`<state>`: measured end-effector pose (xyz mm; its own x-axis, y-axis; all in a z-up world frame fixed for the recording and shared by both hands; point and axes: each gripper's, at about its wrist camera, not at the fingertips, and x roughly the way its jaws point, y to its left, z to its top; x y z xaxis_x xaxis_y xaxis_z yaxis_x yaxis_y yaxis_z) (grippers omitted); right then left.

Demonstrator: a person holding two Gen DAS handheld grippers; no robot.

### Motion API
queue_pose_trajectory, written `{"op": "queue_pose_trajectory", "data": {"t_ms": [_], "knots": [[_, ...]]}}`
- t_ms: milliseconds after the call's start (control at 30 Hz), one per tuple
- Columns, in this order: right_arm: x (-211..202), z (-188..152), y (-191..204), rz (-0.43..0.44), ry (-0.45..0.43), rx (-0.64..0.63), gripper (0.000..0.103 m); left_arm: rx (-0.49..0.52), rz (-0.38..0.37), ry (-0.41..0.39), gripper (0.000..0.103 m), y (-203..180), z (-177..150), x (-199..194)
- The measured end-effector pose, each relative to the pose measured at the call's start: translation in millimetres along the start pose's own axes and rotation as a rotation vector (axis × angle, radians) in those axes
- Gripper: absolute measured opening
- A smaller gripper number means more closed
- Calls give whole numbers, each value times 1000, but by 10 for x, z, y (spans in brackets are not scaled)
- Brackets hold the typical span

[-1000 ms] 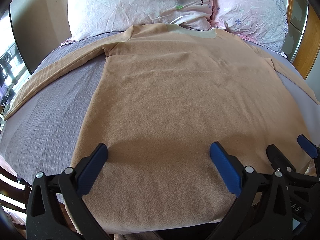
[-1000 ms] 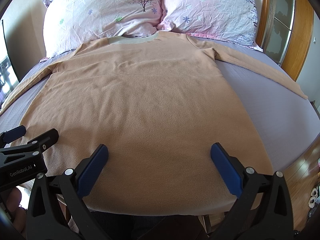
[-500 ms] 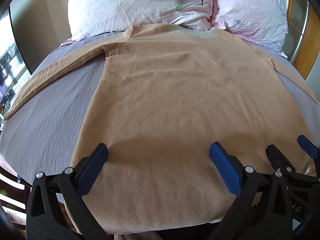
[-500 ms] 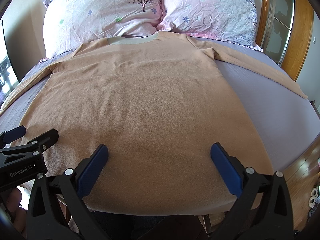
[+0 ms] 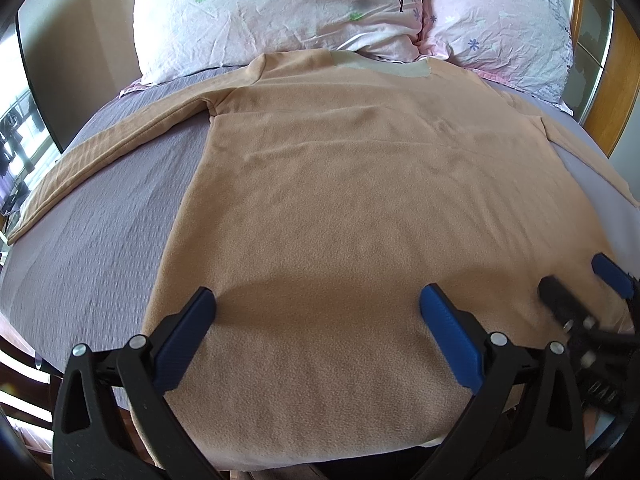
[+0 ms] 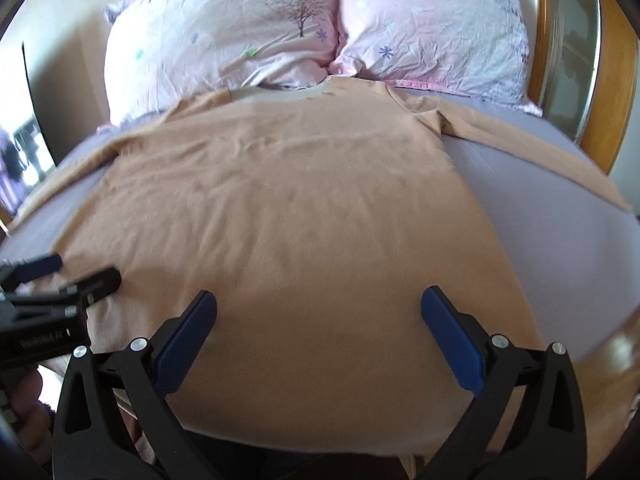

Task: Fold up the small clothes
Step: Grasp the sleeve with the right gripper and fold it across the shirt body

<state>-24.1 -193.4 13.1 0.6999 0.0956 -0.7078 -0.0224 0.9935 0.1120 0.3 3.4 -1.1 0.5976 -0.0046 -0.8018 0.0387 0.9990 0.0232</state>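
A tan long-sleeved shirt (image 5: 360,200) lies flat on the grey bed, collar at the pillows, both sleeves spread out to the sides; it also fills the right wrist view (image 6: 300,220). My left gripper (image 5: 316,312) is open and empty above the shirt's lower hem on the left part. My right gripper (image 6: 320,312) is open and empty above the hem on the right part. Each gripper shows at the edge of the other's view: the right gripper (image 5: 580,292) and the left gripper (image 6: 76,276).
Two floral pillows (image 5: 280,12) lean at the head of the grey bed sheet (image 5: 100,220). A wooden headboard frame (image 6: 616,80) stands at the right. The bed's front edge lies just under the grippers, with wooden floor (image 6: 616,360) at the lower right.
Both grippers have begun to move: the right wrist view has tilted and shifted, showing more of the pillows, and both views are slightly blurred. The shirt lies as before.
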Motion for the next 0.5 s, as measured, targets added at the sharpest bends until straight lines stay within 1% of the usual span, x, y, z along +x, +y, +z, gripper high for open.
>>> {"op": "queue_pose_trajectory", "data": {"t_ms": [33, 67, 100, 133, 167, 233, 267, 300, 333, 367, 433, 467, 500], "knots": [[-3, 63, -134, 24, -2, 41, 102, 6, -4, 0, 101, 15, 5, 3], [-31, 187, -381, 44, -17, 113, 102, 11, -11, 3, 101, 19, 31, 0], [-66, 267, -591, 48, -35, 165, 102, 10, -17, 7, 101, 14, 35, -13], [-98, 367, -813, 33, -58, 224, 102, 5, -17, 7, 101, 56, 61, -12], [-126, 467, -1065, 0, -81, 285, 102, 0, -9, 2, 101, 65, 76, -2], [-174, 679, -1752, -101, -128, 449, 100, -18, 8, -22, 101, 132, 194, 7], [-173, 730, -1984, -124, -137, 503, 91, -31, 7, -34, 101, 185, 244, 11], [-152, 804, -2366, -162, -136, 597, 86, -39, 3, -42, 101, 222, 282, 16], [-116, 838, -2624, -190, -125, 666, 82, -54, -11, -55, 101, 300, 349, 31], [-56, 868, -2976, -203, -110, 763, 78, -66, -19, -62, 101, 353, 391, 41], [37, 852, -3348, -218, -83, 878, 68, -101, -40, -75, 101, 494, 488, 82], [108, 825, -3543, -217, -69, 945, 65, -118, -56, -76, 101, 557, 521, 104], [153, 822, -3650, -217, -61, 977, 62, -137, -79, -76, 101, 631, 560, 131]]}}
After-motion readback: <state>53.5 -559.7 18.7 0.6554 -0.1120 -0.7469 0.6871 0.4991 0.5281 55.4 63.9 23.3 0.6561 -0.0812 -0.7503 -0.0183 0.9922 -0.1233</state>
